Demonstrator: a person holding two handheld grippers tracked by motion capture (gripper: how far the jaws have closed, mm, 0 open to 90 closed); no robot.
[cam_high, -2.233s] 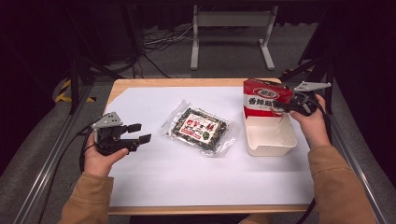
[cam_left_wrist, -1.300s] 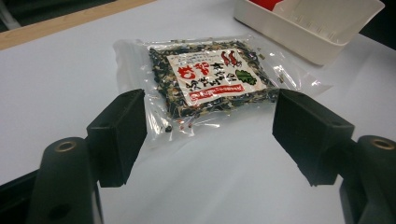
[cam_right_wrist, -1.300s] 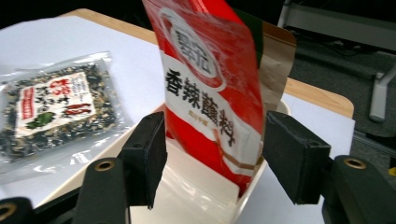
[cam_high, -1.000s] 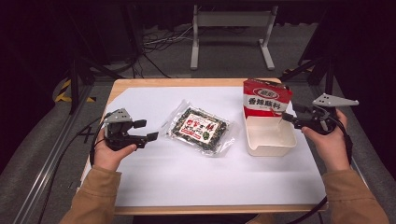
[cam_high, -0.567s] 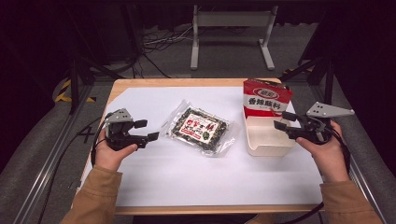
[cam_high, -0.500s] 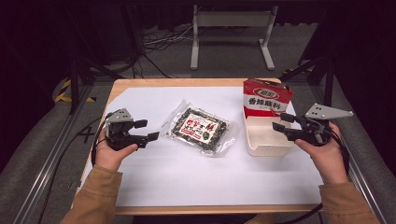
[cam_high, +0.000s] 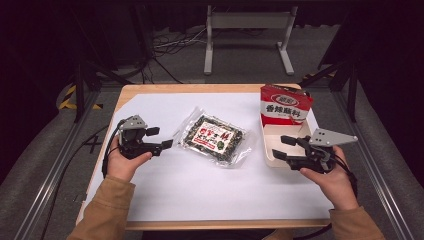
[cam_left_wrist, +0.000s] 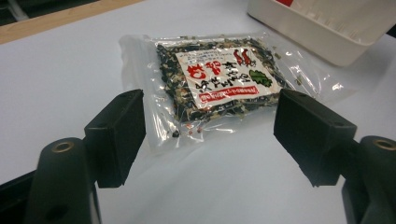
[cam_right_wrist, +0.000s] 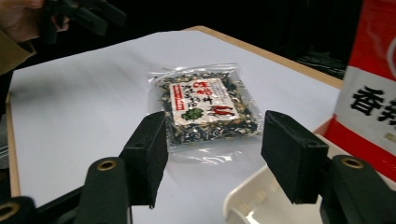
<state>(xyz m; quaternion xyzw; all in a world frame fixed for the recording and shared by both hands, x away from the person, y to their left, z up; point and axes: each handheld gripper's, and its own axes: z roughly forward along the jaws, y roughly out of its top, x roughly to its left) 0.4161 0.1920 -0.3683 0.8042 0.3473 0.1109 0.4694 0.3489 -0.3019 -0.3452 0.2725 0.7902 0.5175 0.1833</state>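
A clear packet of dried seaweed mix (cam_high: 216, 139) lies flat on the white sheet (cam_high: 200, 190) that covers the tabletop (cam_high: 200, 89), about in the middle between the two hands. It has a white label with red and green print, and its dark contents show through the plastic. Nothing touches it.

The left gripper (cam_high: 161, 139) is at the left side of the sheet, held in the person's left hand (cam_high: 122, 162). Its fingers (cam_left_wrist: 116, 135) are spread wide and point toward the packet, with the packet's near edge just in front of them and nothing between them.

The right gripper (cam_high: 281, 147) is at the right side, held in the right hand (cam_high: 334, 181). Its fingers (cam_right_wrist: 293, 161) are spread and empty; they have just been opening. They reach over the near left corner of a white tray (cam_high: 290, 160), and they also point toward the packet. The tray stands near the right edge of the tabletop, just beside the packet but apart from it. A red and white bag (cam_high: 285, 106) with printed characters stands upright at the far end of the tray.
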